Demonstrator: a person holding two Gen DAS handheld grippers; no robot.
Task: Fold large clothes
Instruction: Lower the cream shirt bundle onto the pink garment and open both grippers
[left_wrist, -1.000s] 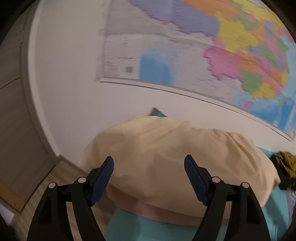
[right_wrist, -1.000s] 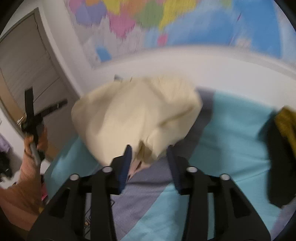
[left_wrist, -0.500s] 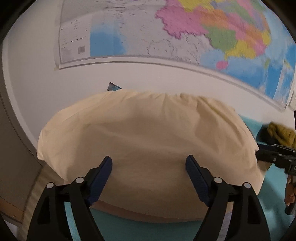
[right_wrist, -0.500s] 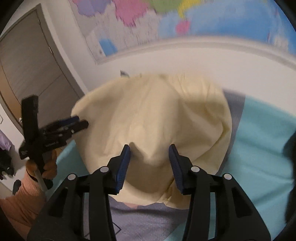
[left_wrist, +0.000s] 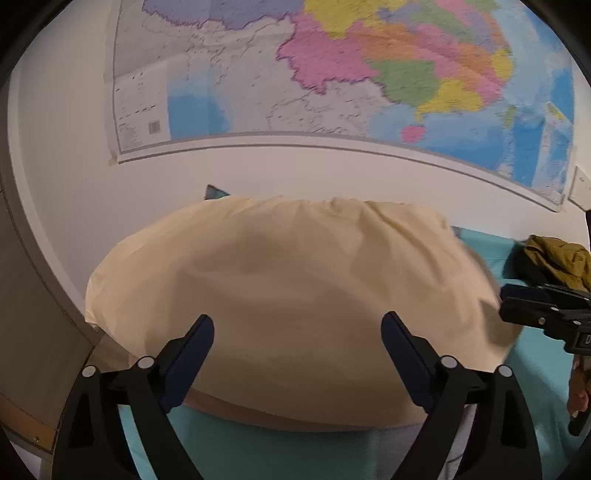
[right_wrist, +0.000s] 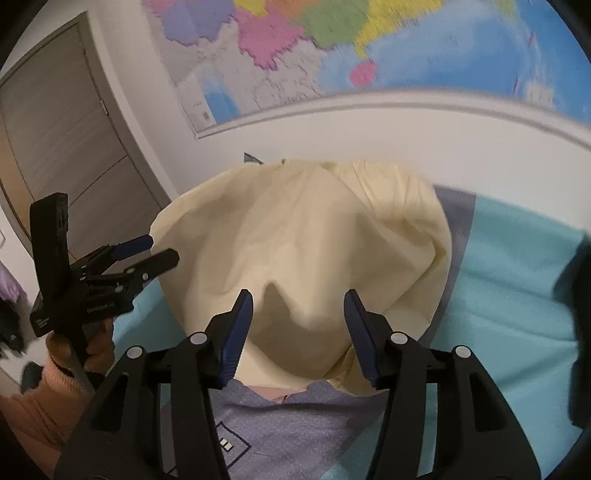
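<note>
Two black hand-held grippers are seen: the left gripper (left_wrist: 297, 345) with blue pads spread wide, grasping nothing, and the right gripper (right_wrist: 298, 325) likewise parted and released. One pale yellow billowed cotton garment (left_wrist: 288, 295) is mounded on the turquoise bed sheet (right_wrist: 517, 295), creased along its far edge. One crumpled olive-green garment (left_wrist: 557, 258) is seen far right.

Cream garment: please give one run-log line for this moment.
cream garment: heaped on bed | left claw: open, empty | right claw: open, empty
</note>
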